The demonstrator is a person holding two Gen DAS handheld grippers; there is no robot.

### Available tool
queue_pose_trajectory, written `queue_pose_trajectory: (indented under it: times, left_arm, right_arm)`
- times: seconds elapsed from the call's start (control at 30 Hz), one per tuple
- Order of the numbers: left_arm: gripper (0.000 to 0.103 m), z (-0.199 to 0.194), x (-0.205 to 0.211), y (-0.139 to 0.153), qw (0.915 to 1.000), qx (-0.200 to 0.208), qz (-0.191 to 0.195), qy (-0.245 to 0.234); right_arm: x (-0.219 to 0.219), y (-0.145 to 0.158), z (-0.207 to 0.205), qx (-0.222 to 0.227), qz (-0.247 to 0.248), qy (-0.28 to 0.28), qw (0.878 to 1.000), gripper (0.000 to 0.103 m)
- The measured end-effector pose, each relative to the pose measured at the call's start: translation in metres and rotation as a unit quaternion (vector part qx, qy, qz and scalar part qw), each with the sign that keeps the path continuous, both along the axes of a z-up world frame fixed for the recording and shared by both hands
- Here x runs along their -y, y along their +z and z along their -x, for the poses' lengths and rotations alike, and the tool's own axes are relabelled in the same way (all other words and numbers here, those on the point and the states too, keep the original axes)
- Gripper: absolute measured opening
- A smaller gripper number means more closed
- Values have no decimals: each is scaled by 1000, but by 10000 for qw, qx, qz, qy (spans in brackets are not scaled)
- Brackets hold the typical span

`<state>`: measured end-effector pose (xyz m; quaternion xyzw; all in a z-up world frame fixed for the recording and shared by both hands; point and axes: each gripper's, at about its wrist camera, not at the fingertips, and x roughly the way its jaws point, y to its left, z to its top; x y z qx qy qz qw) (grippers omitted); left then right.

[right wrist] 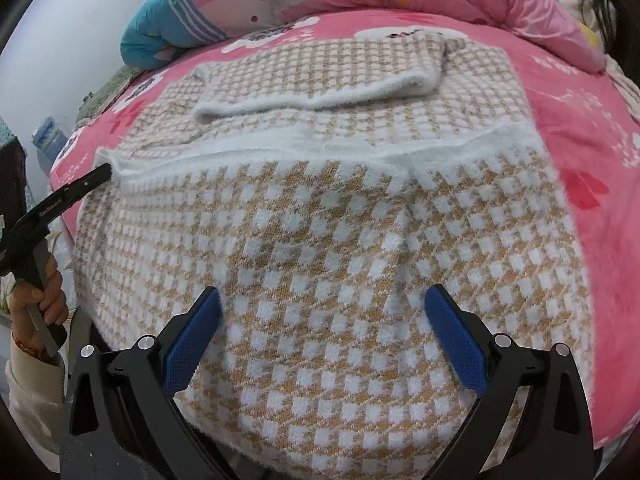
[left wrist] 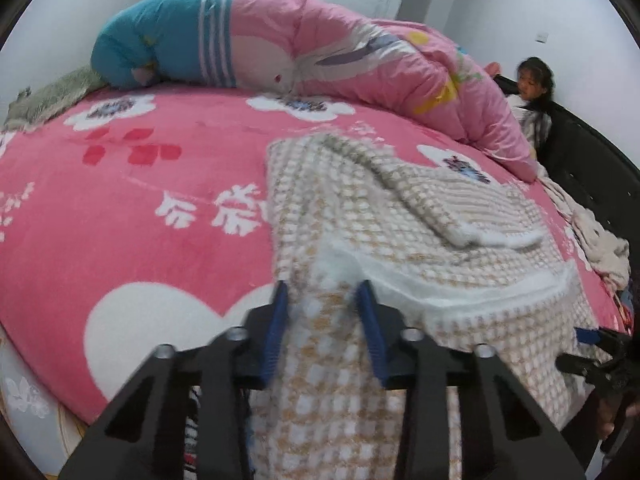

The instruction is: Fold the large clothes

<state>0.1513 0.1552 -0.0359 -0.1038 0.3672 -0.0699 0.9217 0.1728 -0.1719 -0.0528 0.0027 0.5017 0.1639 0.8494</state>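
My left gripper [left wrist: 322, 294] is clamped on a bunched edge of the tan-and-white checked knit sweater [right wrist: 340, 240], which rises between its blue pads at the bottom centre of the left wrist view. My right gripper [right wrist: 322, 312] stands wide apart over the sweater's lower body, low in its frame. The sweater lies spread on the pink flower-printed bed blanket [left wrist: 140, 200], one white-cuffed sleeve [right wrist: 320, 80] folded across its upper part. A pink and blue rolled quilt [left wrist: 320, 48] lies along the top.

White characters mark the pink blanket [left wrist: 120, 200] — possibly Chinese, too blurred to read; nothing else legible.
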Motion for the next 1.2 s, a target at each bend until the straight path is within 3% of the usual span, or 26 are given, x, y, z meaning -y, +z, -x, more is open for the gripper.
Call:
queue_pose_trajectory:
  times: [0.17,0.37,0.6,0.73,0.8,0.9,1.0,1.1,1.2]
  left_arm:
    - [27,15,6,9,9994,67,167,-296]
    - [27,-7,4,0,9987,-174,289,-387]
    - [28,-29,-12,-8,9931,-302,930,-650]
    - [28,-17,-20,-9,9827,-368,1498,-1025]
    - [30,-12,-20,-12,9832,-390,1419,-1084]
    - [31,-16,-11,-25,9900,-751,738,-940]
    - [31,-14,-5,-22,9910,-698,616,-963]
    - [31,-8,-3,-16,9864,-557,905,-1251]
    - [31,-9,4,-19,9896,-642,511,-1184]
  right_arm:
    - [1,0,-1,6,0,5,10000,95]
    - [0,0,-1,8,3,7,10000,95]
    - [-1,-1,-2,8,6,10,10000,95]
    - [-1,-1,-2,14,3,7,10000,95]
    - [-2,-1,-2,10,5,-3,10000,95]
    - [-3,-1,-2,11,3,-5,10000,95]
    - [-4,-1,-2,8,-5,-6,10000,95]
    - [-4,-1,-1,16,6,-13,10000,95]
    - [-4,-1,-1,18,4,-8,10000,95]
